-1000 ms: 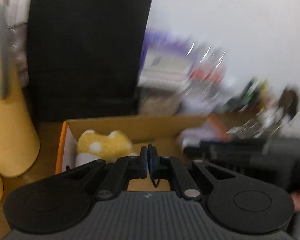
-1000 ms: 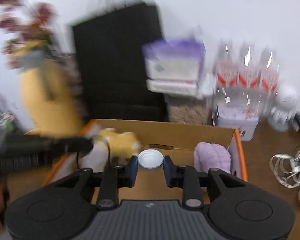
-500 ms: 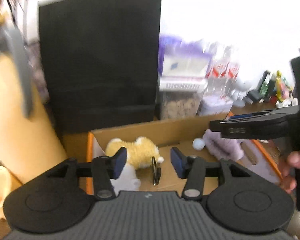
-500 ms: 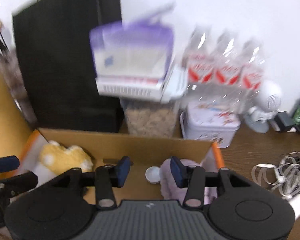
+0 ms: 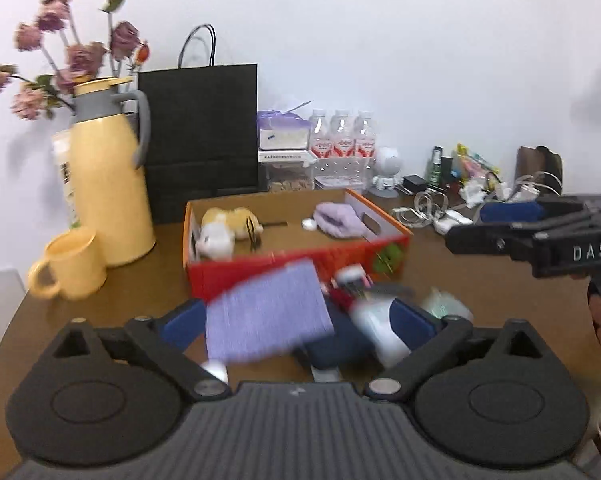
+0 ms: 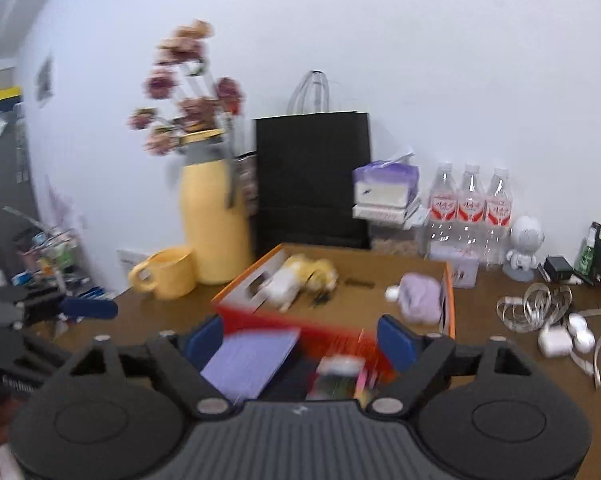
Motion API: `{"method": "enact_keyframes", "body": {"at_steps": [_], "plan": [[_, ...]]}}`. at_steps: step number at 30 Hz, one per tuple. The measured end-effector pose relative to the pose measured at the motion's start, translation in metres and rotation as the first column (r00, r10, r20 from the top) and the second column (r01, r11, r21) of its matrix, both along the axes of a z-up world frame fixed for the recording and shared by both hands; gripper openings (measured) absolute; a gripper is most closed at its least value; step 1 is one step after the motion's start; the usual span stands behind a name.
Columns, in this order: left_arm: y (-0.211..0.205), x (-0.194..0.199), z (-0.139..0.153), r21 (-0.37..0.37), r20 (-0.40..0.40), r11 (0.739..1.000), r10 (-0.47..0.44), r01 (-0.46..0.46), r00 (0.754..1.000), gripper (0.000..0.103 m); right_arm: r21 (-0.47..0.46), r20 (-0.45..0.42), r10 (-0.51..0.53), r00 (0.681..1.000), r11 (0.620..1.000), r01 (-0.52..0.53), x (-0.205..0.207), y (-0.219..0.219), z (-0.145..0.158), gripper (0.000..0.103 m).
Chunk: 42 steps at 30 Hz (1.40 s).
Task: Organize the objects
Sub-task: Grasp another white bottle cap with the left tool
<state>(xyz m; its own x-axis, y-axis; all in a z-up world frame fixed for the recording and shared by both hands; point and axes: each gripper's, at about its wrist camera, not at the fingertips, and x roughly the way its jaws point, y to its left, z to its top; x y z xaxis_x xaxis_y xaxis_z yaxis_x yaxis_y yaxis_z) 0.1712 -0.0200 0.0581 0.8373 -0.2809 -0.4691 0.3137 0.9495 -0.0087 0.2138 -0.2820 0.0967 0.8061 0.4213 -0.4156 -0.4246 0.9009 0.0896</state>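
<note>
The orange cardboard box [image 5: 384, 222] [image 6: 448, 300] holds a yellow-white plush toy [image 5: 220, 228] [image 6: 300, 276], a black clip [image 5: 253, 232], a white cap [image 5: 308, 224] [image 6: 391, 292] and a lilac fuzzy item [image 5: 336, 220] [image 6: 420, 296]. In front of the box lie a blurred purple notebook [image 5: 266, 316] [image 6: 248, 360] and small colourful items [image 5: 350, 280] [image 6: 336, 372]. My left gripper [image 5: 296, 320] hovers over them, its jaws opening, and its pads touch nothing. My right gripper [image 6: 298, 342] is beside it, its jaws also opening, with nothing gripped.
A yellow jug [image 5: 104, 184] with dried flowers and a yellow mug [image 5: 70, 264] stand at the left. Behind the box are a black paper bag [image 5: 200, 140], a tissue box [image 5: 282, 134] and three water bottles [image 5: 342, 140]. Cables and chargers [image 6: 548, 320] clutter the right side.
Both grippers have pulled back from the box toward the table's near side, and their jaws have widened. The black clip and the white cap now lie in the box.
</note>
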Motion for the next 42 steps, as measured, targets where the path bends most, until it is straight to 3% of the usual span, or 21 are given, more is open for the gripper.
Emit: {"method": "enact_keyframes", "body": {"at_steps": [3,6,10,14,19,22,28,30,32,36,37,39,42], "plan": [[-0.001,-0.047,-0.02,0.03,-0.011,0.999,0.027,-0.027,1.0,0.103,0.008,-0.025,-0.013,1.0,1.0,0.013,-0.055,-0.007,-0.026,0.086],[0.003,-0.071,-0.031,0.048,-0.038,0.997,0.06,-0.058,0.997,0.103,0.011,-0.086,-0.053,0.995,0.998,0.054,-0.091,-0.016,-0.051,0.086],[0.014,-0.076,-0.033,0.048,-0.03,0.992,0.12,-0.118,0.992,0.103,0.022,-0.142,-0.114,0.983,0.993,0.118,-0.118,-0.031,-0.071,0.086],[0.017,-0.063,-0.048,0.064,-0.048,0.987,0.148,-0.145,0.988,0.103,0.001,-0.13,-0.178,0.975,0.984,0.18,-0.123,-0.03,-0.078,0.086],[0.013,-0.014,-0.079,0.082,-0.08,0.991,0.11,-0.104,0.991,0.098,-0.054,-0.087,-0.14,0.986,0.989,0.136,-0.102,-0.003,-0.087,0.084],[0.019,0.033,-0.094,0.127,-0.099,0.98,0.167,-0.154,0.981,0.078,-0.095,-0.108,-0.097,0.989,0.992,0.087,-0.078,0.019,-0.099,0.08],[0.039,0.106,-0.119,0.11,-0.199,0.982,0.171,-0.152,0.965,0.054,-0.075,-0.19,-0.019,0.982,0.997,0.005,-0.011,0.066,-0.126,0.061],[0.043,0.113,-0.122,0.094,-0.197,0.983,0.171,-0.155,0.966,0.051,-0.099,-0.199,-0.024,0.98,0.995,0.004,0.006,0.083,-0.133,0.059],[0.045,0.116,-0.122,0.085,-0.189,0.987,0.152,-0.138,0.97,0.029,-0.152,-0.179,-0.061,0.982,0.988,0.034,0.021,0.098,-0.14,0.058],[0.042,0.111,-0.121,0.106,-0.177,0.984,0.163,-0.146,0.971,0.029,-0.159,-0.181,-0.111,0.977,0.984,0.082,0.04,0.106,-0.152,0.056],[0.041,0.107,-0.12,0.109,-0.171,0.982,0.169,-0.152,0.971,0.029,-0.162,-0.172,-0.128,0.977,0.982,0.1,0.041,0.107,-0.153,0.052],[0.04,0.096,-0.115,0.09,-0.16,0.983,0.175,-0.163,0.971,0.029,-0.172,-0.158,-0.14,0.977,0.979,0.113,0.043,0.11,-0.152,0.023],[0.04,0.073,-0.108,0.049,-0.159,0.984,0.176,-0.171,0.971,0.029,-0.178,-0.161,-0.136,0.978,0.978,0.107,0.04,0.109,-0.152,0.018]]}}
